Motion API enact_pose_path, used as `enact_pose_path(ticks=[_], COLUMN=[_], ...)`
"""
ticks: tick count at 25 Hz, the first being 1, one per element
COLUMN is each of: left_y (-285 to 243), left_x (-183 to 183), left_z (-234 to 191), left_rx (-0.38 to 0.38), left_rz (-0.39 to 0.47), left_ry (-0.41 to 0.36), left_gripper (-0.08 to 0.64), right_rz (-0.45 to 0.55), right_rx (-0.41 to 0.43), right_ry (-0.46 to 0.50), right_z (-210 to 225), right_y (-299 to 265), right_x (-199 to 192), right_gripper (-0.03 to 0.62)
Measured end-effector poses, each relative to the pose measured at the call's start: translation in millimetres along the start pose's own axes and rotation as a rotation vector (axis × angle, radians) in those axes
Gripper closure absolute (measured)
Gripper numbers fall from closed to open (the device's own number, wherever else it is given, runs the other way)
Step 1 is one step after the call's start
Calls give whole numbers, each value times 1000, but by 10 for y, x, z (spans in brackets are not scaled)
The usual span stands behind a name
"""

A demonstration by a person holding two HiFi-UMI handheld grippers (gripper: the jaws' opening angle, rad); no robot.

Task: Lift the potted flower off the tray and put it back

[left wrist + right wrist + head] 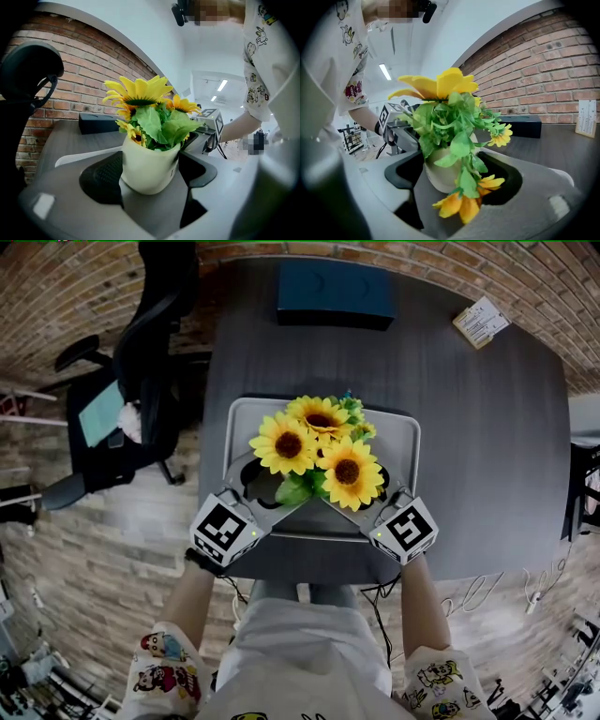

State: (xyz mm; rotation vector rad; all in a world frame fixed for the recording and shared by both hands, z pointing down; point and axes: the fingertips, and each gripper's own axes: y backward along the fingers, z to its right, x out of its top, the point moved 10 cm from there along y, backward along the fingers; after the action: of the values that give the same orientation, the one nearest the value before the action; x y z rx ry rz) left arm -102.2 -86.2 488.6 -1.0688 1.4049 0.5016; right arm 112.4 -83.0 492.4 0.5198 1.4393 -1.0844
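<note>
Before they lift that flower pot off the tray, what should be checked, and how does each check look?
1. The pot stands upright on the tray: ok.
2. The left gripper straddles the pot, pads against its wall: ok.
3. The right gripper has a firm hold: one pad touches the pot, leaves hide the other side: cannot tell.
4. Flowers clear of the jaws: not ok, one bloom droops between the right gripper's jaws.
5. Nothing crowds the tray; the box and card lie far back on the table: ok.
</note>
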Motion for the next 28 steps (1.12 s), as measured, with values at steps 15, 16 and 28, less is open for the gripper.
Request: enact_pose_path(ticks=[15, 16, 28], left_y=[147, 157, 307], left_x=[460, 508, 1033], left_z=[40, 53, 389], left_rx=[8, 11, 12], left_rz=[19, 20, 77], left_ry=[-31, -36, -63], left_gripper=[179, 179, 181], right_rz=[33, 38, 131], right_rx=[-25, -28, -70], right_ry=[83, 88, 144], right_z=[-45, -50, -246], right_y=[116, 136, 539], right_x=[504, 544, 1012], right_gripper=[221, 221, 213])
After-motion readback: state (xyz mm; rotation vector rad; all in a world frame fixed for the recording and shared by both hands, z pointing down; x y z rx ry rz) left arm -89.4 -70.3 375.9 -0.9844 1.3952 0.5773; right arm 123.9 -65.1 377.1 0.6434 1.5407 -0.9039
